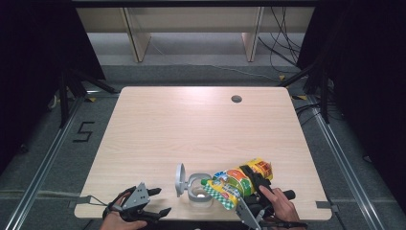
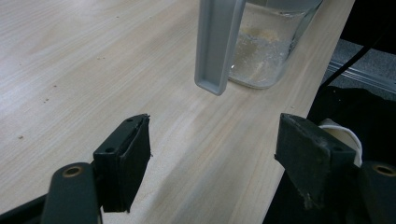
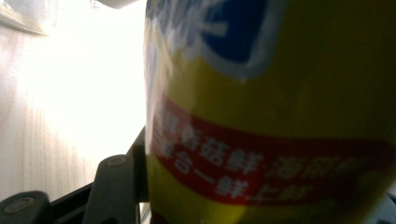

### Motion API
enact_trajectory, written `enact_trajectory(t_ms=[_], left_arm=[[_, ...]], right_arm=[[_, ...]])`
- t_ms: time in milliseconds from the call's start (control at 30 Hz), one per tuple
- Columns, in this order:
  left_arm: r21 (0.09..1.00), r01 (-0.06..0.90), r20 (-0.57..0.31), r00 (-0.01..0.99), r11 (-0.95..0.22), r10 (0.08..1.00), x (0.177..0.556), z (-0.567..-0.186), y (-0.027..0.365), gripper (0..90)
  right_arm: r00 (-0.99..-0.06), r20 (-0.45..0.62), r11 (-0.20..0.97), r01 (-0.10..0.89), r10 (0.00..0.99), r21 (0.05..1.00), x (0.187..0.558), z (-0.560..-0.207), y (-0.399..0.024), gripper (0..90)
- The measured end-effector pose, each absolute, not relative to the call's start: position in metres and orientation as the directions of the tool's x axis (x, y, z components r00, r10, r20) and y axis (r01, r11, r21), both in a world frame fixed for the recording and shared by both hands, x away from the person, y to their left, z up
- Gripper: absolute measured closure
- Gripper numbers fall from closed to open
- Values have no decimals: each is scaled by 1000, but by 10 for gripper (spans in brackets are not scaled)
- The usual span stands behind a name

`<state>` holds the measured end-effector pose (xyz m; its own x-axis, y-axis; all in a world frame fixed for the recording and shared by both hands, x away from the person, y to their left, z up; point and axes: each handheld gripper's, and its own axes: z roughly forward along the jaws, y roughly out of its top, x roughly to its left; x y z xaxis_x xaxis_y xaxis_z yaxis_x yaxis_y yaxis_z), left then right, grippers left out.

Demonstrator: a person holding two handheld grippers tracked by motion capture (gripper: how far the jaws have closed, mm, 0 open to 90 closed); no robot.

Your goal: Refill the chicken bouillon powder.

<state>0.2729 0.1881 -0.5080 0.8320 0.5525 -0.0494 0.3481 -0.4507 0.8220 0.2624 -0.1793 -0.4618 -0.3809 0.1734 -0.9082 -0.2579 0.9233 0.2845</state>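
The right tool [image 1: 249, 184], at the lower right of the high view, is clamped around a yellow seasoning pouch [image 1: 238, 182]; in the right gripper view the pouch [image 3: 261, 116] sits directly against the one jaw in sight. The pouch's long axis runs from upper right down to lower left of the high view, its lower end tipped over the mouth of a clear glass canister [image 1: 199, 190] standing near the front edge of the desk [image 1: 191, 124]. The canister's grey hinged lid [image 1: 180, 180] stands swung open on its left side.

The left tool [image 1: 160, 201], low and left of the canister, holds nothing, its jaws standing wide. In the left gripper view the canister [image 2: 266, 46] lies ahead at upper centre, with a little granular content at its bottom.

The coming move looks like a pour: the pouch mouth has to stay above the canister's opening.
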Motion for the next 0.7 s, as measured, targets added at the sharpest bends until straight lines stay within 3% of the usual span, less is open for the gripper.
enact_trajectory(t_ms=[33, 67, 133, 167, 267, 300, 333, 700], left_arm=[[826, 351, -60, 832, -440, 552, 272, -508, 188, 261], [824, 349, -51, 830, -446, 555, 273, -508, 188, 261], [819, 346, -44, 834, -458, 550, 273, -508, 189, 261], [819, 346, -44, 834, -458, 550, 273, -508, 189, 261], [820, 348, -47, 832, -454, 553, 273, -508, 188, 261], [820, 354, -59, 834, -449, 549, 273, -508, 188, 261], [824, 352, -60, 834, -445, 549, 272, -509, 188, 261], [814, 359, -60, 834, -457, 549, 273, -508, 189, 261]], right_arm=[[-345, -934, 927, -314, 92, 207, 265, -457, -179, 458], [-363, -921, 924, -284, 143, 256, 264, -461, -178, 458], [-361, -921, 929, -271, 145, 253, 262, -461, -178, 458], [-324, -943, 932, -315, 74, 181, 264, -457, -177, 458], [-337, -934, 932, -286, 119, 222, 262, -461, -177, 458], [-310, -949, 934, -321, 54, 158, 264, -456, -176, 458], [-328, -939, 934, -292, 105, 206, 262, -460, -176, 459], [-215, -976, 948, -314, -29, 42, 256, -458, -171, 459]])
